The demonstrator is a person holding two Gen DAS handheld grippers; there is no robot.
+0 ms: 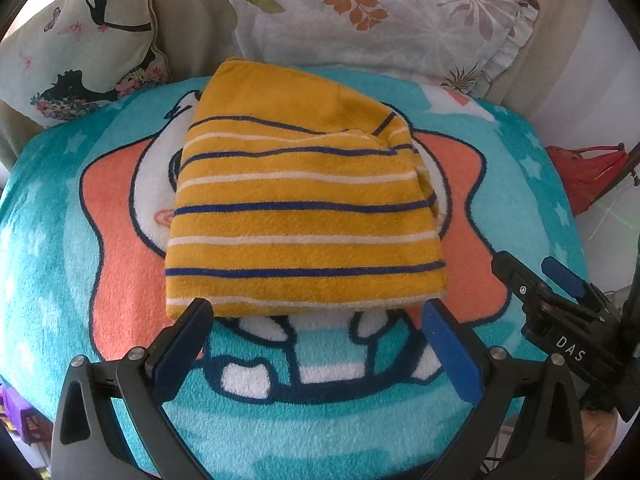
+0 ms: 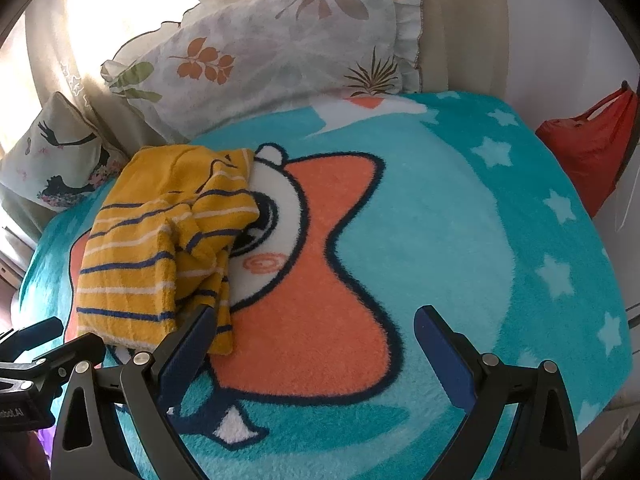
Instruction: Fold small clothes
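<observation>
A small mustard-yellow garment (image 1: 296, 216) with navy and white stripes lies folded into a rough rectangle on a teal cartoon blanket (image 1: 52, 240). My left gripper (image 1: 316, 312) is open and empty, its fingertips at the garment's near edge. In the right wrist view the garment (image 2: 160, 248) lies at the left, its right side bunched in loose layers. My right gripper (image 2: 312, 320) is open and empty over the blanket (image 2: 460, 220), its left finger (image 2: 192, 336) touching or just over the garment's near corner. It also shows in the left wrist view (image 1: 552, 280) at the right.
A floral pillow (image 1: 380, 20) and a cushion with a black figure (image 1: 76, 48) lean at the back. A red bag (image 1: 584, 176) hangs past the blanket's right edge. The blanket drops off at the near and right sides.
</observation>
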